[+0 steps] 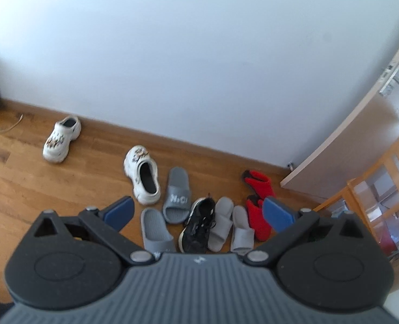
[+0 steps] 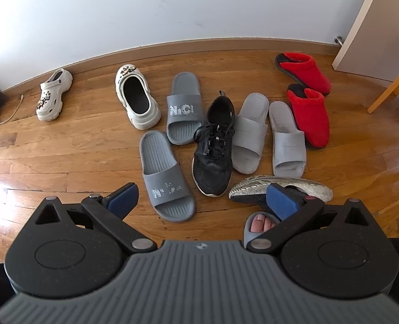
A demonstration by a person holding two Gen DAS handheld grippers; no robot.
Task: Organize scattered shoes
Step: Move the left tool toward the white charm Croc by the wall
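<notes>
Both sets of jaws stand spread wide and hold nothing. The right gripper [image 2: 203, 198] hovers above the floor [image 2: 64, 145]; the left gripper [image 1: 198, 213] is raised higher and farther back.

Landmark: the black sneaker [image 2: 214, 145], upright, toe toward the grippers.

- Its mate, the overturned sneaker [image 2: 280, 187], lies sole-up just right of the landmark's toe, partly behind the right gripper's right finger. This appears to be the nearest target.
- Two dark grey slides: one [image 2: 165, 175] just left of the landmark, one [image 2: 183, 108] behind-left, touching or nearly touching it.
- Two light grey slippers [image 2: 249, 132] lie just right of the landmark; the nearer one touches it.
- Two red slippers [image 2: 307, 94] lie farther right.
- One white clog [image 2: 137, 100] lies left of the far slide; the other white clog [image 2: 51, 95] lies well apart, far left by the wall.
- A person's toes [image 2: 261, 222] are just below the overturned sneaker.

Recommended procedure: lower the right gripper over the overturned sneaker's side edge, clear of the toes. Pinch the upper rather than the broad sole. Rotate it upright, then set it parallel to the landmark, toes aligned. Keep the left gripper free for the far clog.
</notes>
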